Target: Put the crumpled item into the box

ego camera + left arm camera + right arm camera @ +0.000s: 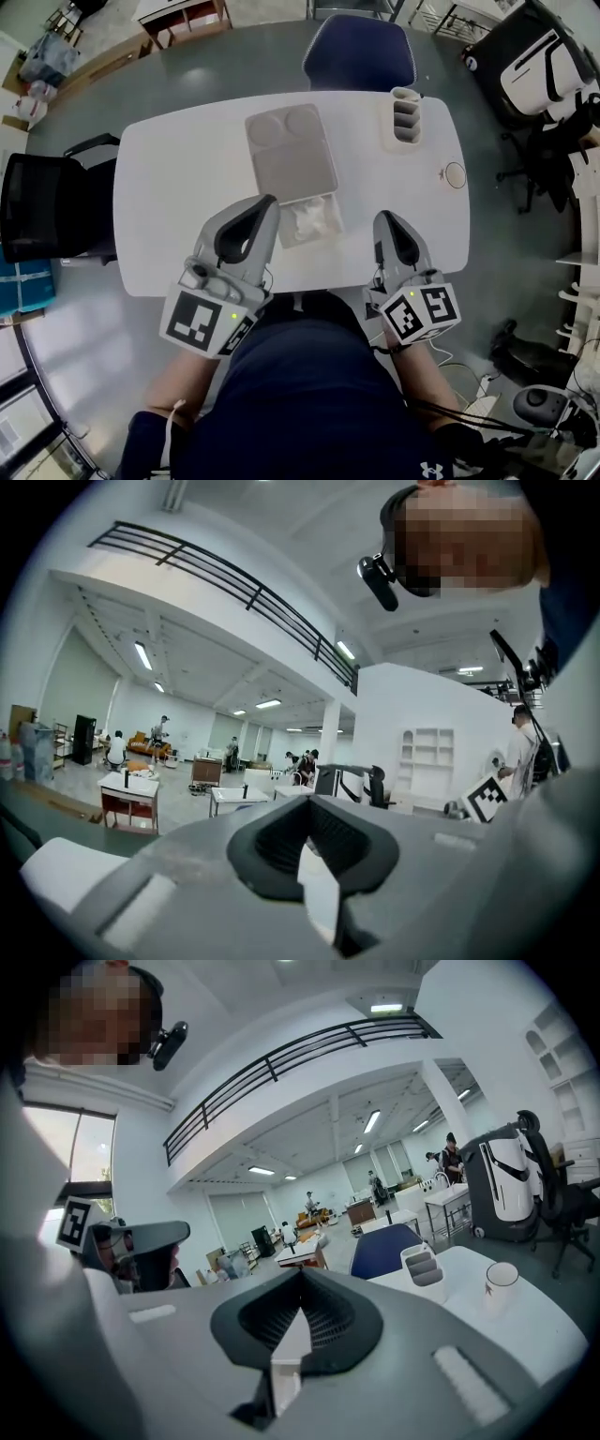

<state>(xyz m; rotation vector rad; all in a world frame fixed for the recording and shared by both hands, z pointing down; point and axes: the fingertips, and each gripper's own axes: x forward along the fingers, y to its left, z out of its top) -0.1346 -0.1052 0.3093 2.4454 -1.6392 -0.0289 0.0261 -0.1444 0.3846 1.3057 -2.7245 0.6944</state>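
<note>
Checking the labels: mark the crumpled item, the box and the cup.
crumpled item (307,221), head view, its middle.
box (338,223), head view, its right wall.
cup (500,1288), right gripper view, its side wall.

The scene is brightly and evenly lit by ceiling strip lights (142,655) (several are seen). The white table (178,187) is nearly washed out; only faint shadows are cast. Edges are bent and darkened by fisheye distortion, and the left gripper (309,803) is rendered blurred.
</note>
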